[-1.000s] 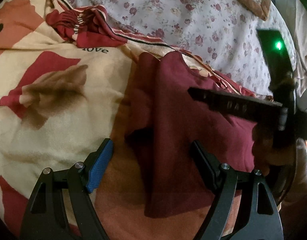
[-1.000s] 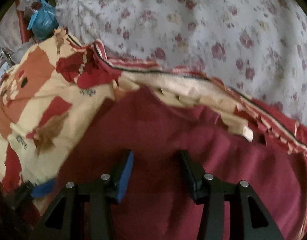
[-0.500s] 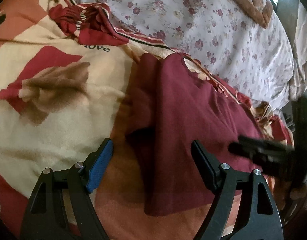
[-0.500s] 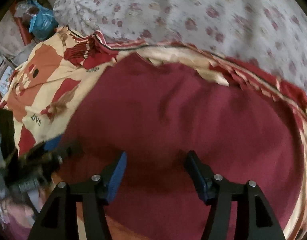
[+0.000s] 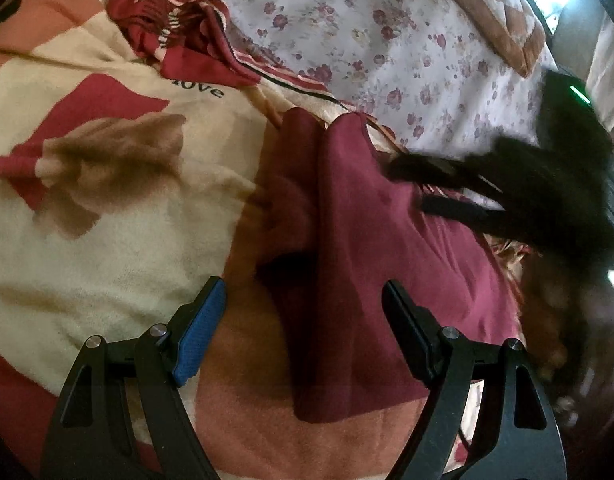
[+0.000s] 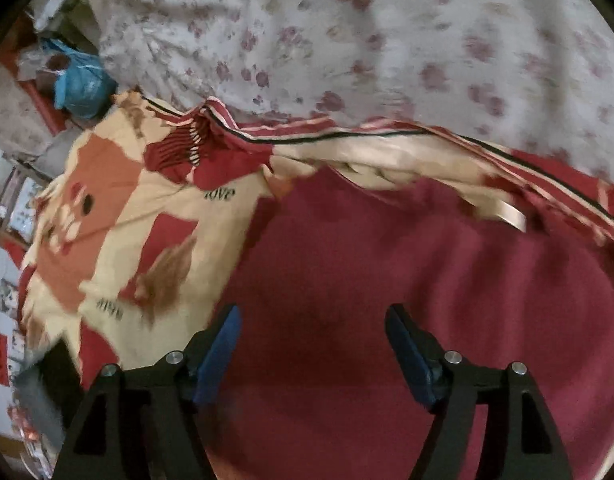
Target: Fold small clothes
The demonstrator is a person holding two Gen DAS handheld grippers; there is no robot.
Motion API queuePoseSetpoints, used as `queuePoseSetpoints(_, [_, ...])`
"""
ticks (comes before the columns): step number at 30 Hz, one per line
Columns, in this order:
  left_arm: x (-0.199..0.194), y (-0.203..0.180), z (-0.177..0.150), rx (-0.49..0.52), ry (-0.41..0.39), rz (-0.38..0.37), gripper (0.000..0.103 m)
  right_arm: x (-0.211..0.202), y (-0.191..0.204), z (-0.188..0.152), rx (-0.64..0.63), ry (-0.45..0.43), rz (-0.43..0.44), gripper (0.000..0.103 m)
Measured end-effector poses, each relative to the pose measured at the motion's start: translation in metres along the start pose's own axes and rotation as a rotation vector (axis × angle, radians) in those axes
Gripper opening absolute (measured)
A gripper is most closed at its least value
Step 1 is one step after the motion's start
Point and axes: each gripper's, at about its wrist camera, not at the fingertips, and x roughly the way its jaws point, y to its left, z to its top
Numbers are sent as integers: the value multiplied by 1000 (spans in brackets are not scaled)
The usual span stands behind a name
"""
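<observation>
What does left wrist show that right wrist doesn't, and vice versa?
Left wrist only: the blurred black right gripper over the cloth, jaws opening with nothing between them, and a brown patchwork cushion. Right wrist only: a blue plastic bag beside the bed. Both: the maroon cloth garment, the cream-and-red printed blanket and the white floral bedsheet.

Right gripper (image 5: 459, 184) — motion-blurred in the left wrist view; finger outlines indistinct. Maroon garment (image 6: 387, 280) — near edge cut off by the right wrist frame. Blue bag (image 6: 81, 88): contents indiscernible.
</observation>
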Motion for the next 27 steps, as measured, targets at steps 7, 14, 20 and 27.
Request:
queuePoseSetpoints(7, [2, 1, 9, -24, -4, -17, 80, 75, 38, 39, -110, 93, -68, 96])
queuePoseSetpoints(14, [8, -4, 13, -24, -26, -38, 80, 70, 30, 33, -181, 43, -127, 39])
queuePoseSetpoints(20, [13, -26, 9, 62, 19, -200, 37, 26, -8, 22, -74, -15, 48, 26])
queuePoseSetpoints(27, [-4, -58, 1, 236, -60, -181, 32, -6, -23, 25, 23, -29, 129, 80])
